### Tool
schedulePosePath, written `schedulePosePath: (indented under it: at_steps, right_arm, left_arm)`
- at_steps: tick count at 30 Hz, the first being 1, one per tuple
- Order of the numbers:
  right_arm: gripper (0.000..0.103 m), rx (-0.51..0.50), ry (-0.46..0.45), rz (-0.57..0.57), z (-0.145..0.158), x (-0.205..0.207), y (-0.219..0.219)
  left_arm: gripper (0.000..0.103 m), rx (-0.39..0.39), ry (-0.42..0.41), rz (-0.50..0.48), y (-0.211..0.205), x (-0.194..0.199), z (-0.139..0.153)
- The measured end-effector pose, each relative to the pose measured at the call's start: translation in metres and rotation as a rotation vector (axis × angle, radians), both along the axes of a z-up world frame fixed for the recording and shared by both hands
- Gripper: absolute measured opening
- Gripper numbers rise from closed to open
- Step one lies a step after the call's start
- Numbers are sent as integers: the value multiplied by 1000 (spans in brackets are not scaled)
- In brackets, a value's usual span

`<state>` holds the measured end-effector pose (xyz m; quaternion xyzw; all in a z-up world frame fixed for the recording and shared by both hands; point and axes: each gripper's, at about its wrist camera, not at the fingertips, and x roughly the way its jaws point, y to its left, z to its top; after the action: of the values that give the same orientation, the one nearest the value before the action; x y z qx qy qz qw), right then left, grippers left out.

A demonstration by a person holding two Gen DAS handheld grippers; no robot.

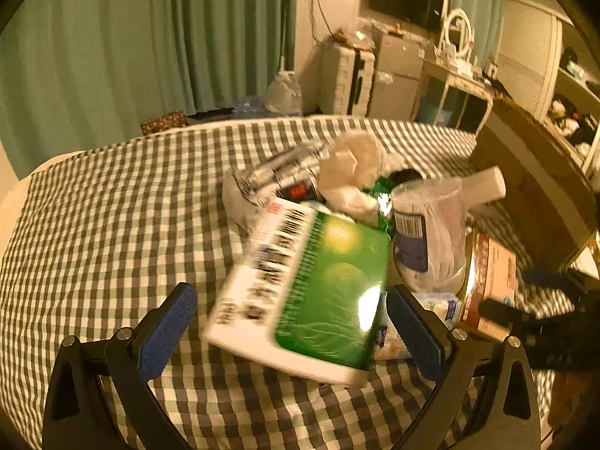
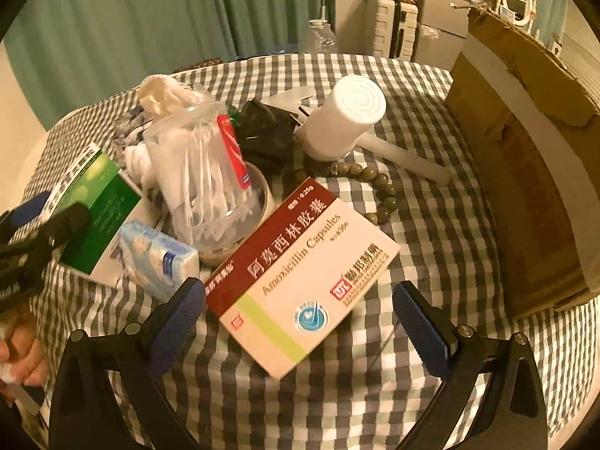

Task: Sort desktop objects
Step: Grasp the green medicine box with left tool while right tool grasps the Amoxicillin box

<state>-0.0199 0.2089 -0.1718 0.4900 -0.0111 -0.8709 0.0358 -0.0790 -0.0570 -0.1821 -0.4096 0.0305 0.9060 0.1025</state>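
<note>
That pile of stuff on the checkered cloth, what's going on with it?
A person holds a gripper in each hand over a heap of small items on the checkered cloth. The left gripper is open with the green and white box between its jaws. The right gripper is open around the amoxicillin box. Neither box is gripped yet. A cardboard box stands at the right.

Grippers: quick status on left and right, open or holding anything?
Left gripper: open, jaws wide around the green and white box, pads not pressing it.
Right gripper: open, over the amoxicillin box, holding nothing.
</note>
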Motion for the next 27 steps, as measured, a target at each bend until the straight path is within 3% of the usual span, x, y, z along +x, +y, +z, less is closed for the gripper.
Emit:
schedulePosePath:
  at_steps: [4, 12, 19, 25, 27]
  right_arm:
    - [101, -45, -22, -51, 1, -13, 2]
    - [101, 51, -99, -30, -16, -20, -19]
    - [101, 102, -103, -10, -16, -9, -7]
    - [101, 84, -133, -8, -24, -16, -2]
    - [102, 138, -169, 9, -36, -20, -11]
  left_arm:
    - [103, -26, -19, -38, 15, -5, -12]
    - [102, -8, -20, -28, 15, -2, -19]
    - [98, 32, -33, -11, 4, 0, -8]
    - [98, 1, -70, -5, 11, -7, -21]
    - [94, -12, -75, 8, 12, -8, -26]
